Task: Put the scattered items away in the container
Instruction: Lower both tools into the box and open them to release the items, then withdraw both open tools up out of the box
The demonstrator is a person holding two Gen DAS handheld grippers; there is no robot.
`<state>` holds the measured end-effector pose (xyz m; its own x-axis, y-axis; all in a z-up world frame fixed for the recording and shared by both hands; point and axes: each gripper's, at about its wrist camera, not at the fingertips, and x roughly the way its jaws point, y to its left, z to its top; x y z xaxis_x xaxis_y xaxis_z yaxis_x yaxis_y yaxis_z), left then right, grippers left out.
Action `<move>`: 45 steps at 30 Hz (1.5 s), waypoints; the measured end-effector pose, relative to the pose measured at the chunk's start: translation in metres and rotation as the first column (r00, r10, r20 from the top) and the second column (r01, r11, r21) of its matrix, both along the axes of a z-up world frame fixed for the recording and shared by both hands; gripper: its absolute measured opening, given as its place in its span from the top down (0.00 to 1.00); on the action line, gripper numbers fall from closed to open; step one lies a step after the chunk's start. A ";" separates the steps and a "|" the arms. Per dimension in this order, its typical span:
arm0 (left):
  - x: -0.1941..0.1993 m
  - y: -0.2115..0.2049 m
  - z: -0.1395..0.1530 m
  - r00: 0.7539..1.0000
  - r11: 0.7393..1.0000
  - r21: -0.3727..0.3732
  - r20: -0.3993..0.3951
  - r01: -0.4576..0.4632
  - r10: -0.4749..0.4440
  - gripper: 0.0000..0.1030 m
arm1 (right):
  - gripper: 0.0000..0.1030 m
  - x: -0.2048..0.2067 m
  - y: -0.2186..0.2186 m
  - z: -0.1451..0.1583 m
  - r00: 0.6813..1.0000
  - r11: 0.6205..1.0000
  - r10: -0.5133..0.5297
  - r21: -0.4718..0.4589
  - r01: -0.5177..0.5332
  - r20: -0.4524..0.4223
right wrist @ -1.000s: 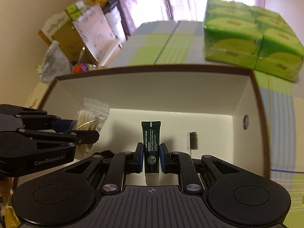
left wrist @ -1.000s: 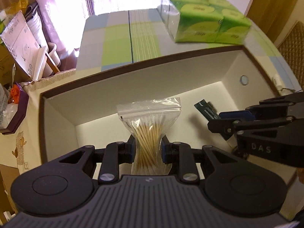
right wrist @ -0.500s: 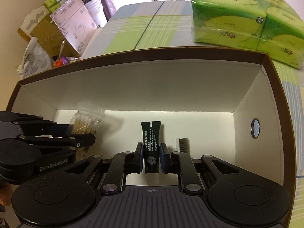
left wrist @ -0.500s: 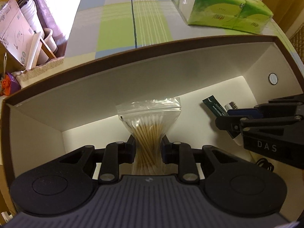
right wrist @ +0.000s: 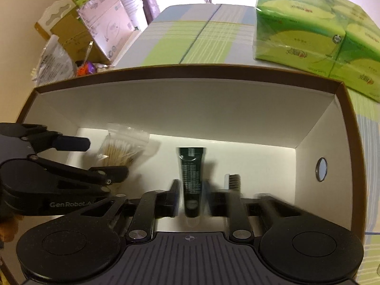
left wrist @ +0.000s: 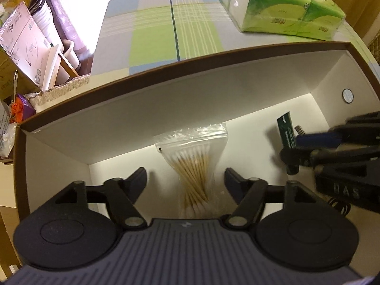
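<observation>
Left claw (left wrist: 185,178) gapes around clear swab bag (left wrist: 193,166) (pinched waist).

Matt white cardboard box (left wrist: 213,109), glossy clear plastic bag (left wrist: 192,140) of wooden-stemmed swabs, checked cloth tablecloth (left wrist: 166,30).

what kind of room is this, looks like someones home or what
Probably a lived-in home, maybe a dining area: a table under a checked tablecloth carries a multipack of tissues, with curtains behind and cardboard boxes piled beside it.

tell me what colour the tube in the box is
Dark green tube with pale print, clearest in the right wrist view.
</observation>
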<state>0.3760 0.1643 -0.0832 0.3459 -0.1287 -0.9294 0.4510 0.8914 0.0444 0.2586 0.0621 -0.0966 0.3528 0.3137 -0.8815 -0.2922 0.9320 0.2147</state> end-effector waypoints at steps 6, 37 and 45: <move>-0.009 0.004 0.011 1.000 1.000 -0.010 0.018 -0.004 0.004 0.23 | 0.16 -0.019 -0.003 0.019 0.996 0.999 0.049 -0.011 -0.048 0.073; -0.137 0.020 0.106 0.974 0.992 -0.101 0.205 -0.075 0.095 0.04 | 0.02 -0.127 -0.033 0.086 0.967 0.999 0.027 0.013 -0.031 0.255; -0.169 0.017 0.116 0.967 0.992 -0.104 0.233 -0.078 0.100 0.03 | 0.02 -0.152 -0.042 0.090 0.963 0.999 0.033 -0.002 -0.034 0.266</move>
<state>0.2068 0.1814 0.0328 0.5689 -0.1699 -0.8047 0.3563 0.9328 0.0549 0.1062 0.0205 -0.0063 0.5637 0.3315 -0.7566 -0.3701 0.9202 0.1275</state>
